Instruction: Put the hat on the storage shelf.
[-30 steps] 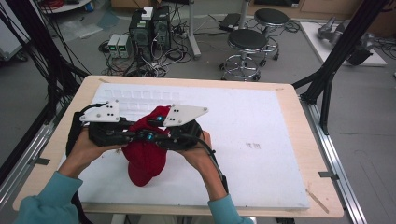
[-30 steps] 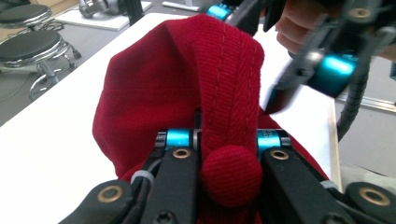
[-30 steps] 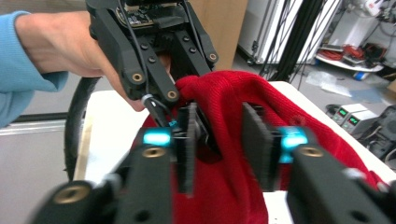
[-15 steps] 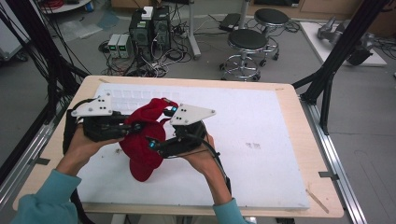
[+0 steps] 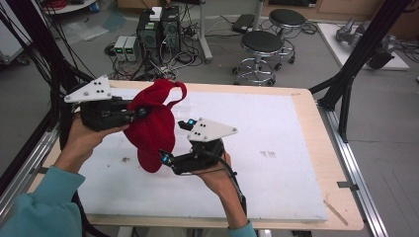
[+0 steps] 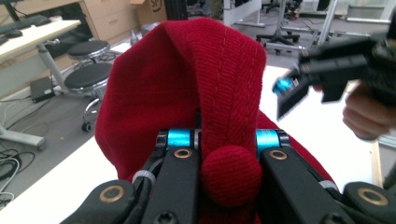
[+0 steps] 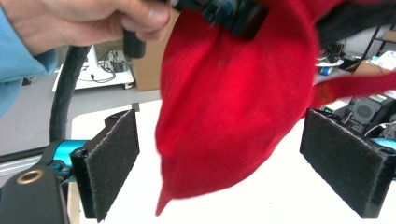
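Above the left part of the white table (image 5: 276,128), a red knitted hat (image 5: 150,131) is hanging in the air from the left gripper (image 5: 141,112). That gripper is clenching a fold of the hat's upper part; in the left gripper view its two black jaws are pressing the red cloth (image 6: 205,93) between them, and a small round red bobble (image 6: 231,173) is sitting right at the jaw tips, nearest the camera. The rest of the hat is rising and spreading beyond the jaws in that view, while in the high view it is drooping below and to the right of the gripper, with a thin red strap (image 5: 179,94) looping above it. The left hand (image 5: 84,140) is wrapping the gripper's body from below, a teal sleeve (image 5: 39,202) trailing toward the near edge.

The right gripper (image 5: 165,159) is lying lower and nearer the person, its tips pointing at the bottom of the hat. Its jaws are standing wide apart, released: in the right gripper view the two dark padded fingers (image 7: 112,158) are flanking the hat's hanging lower end (image 7: 233,107), which is dangling between them without touching either pad. The right hand (image 5: 212,170) is holding this gripper from beneath. In the left gripper view the right gripper (image 6: 299,88) is appearing ahead and to the right of the held cloth.
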